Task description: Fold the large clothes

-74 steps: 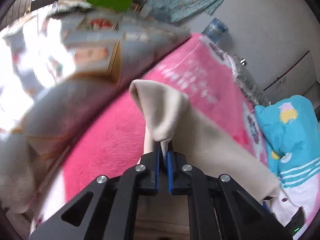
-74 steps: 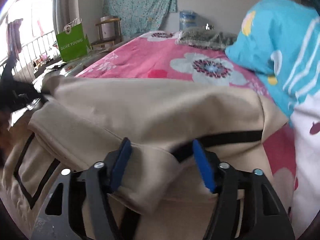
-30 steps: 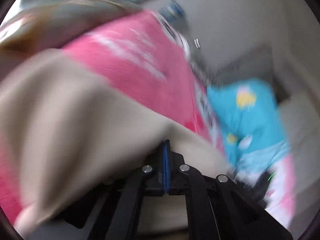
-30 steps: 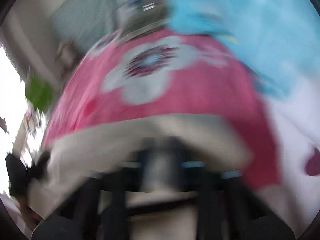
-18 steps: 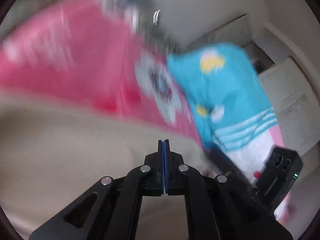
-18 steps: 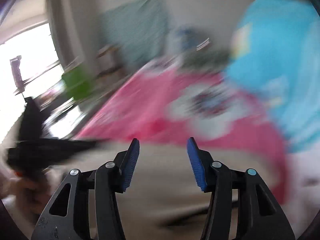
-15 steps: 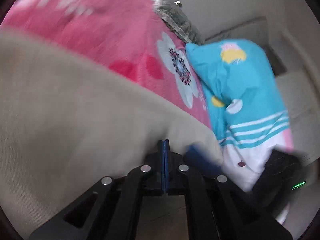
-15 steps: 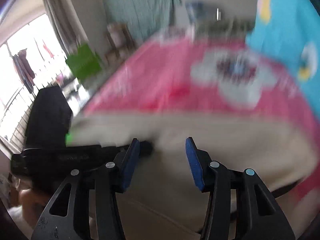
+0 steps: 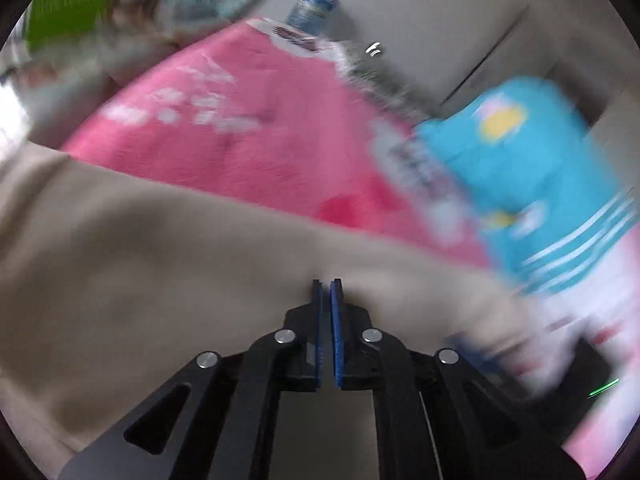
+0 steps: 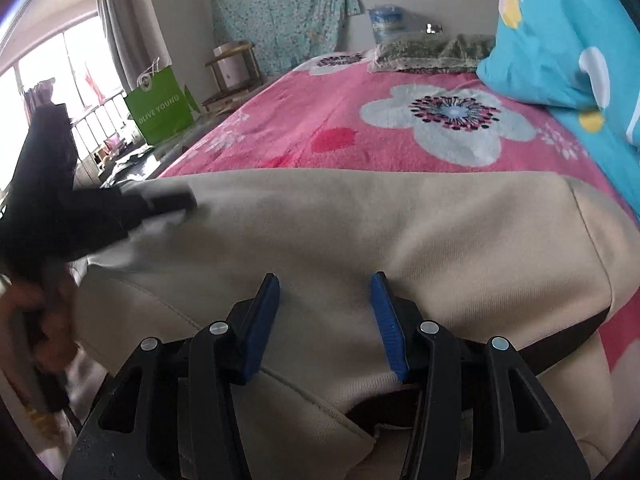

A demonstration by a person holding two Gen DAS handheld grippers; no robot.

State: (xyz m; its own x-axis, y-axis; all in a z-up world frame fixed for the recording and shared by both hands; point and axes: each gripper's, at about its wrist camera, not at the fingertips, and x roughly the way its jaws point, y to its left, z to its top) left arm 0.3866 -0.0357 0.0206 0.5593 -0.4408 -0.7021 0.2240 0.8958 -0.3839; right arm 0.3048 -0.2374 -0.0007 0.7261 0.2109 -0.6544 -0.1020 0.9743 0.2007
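Across the left wrist view, blur is smearing the pink blanket (image 9: 224,148) and blue pillow (image 9: 532,184). On the bed, the beige garment (image 10: 360,224) is lying beneath the released right gripper (image 10: 325,280), while the left gripper (image 9: 327,292) is staying clenched; whether cloth is caught is unclear.

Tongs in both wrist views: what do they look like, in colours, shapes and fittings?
Both match. The left tongs and right tongs are black plastic, with angular linkage arms that have triangular cut-outs and round silver rivets at the joints. Each finger carries a flat blue pad. No sleeve or marking is visible.
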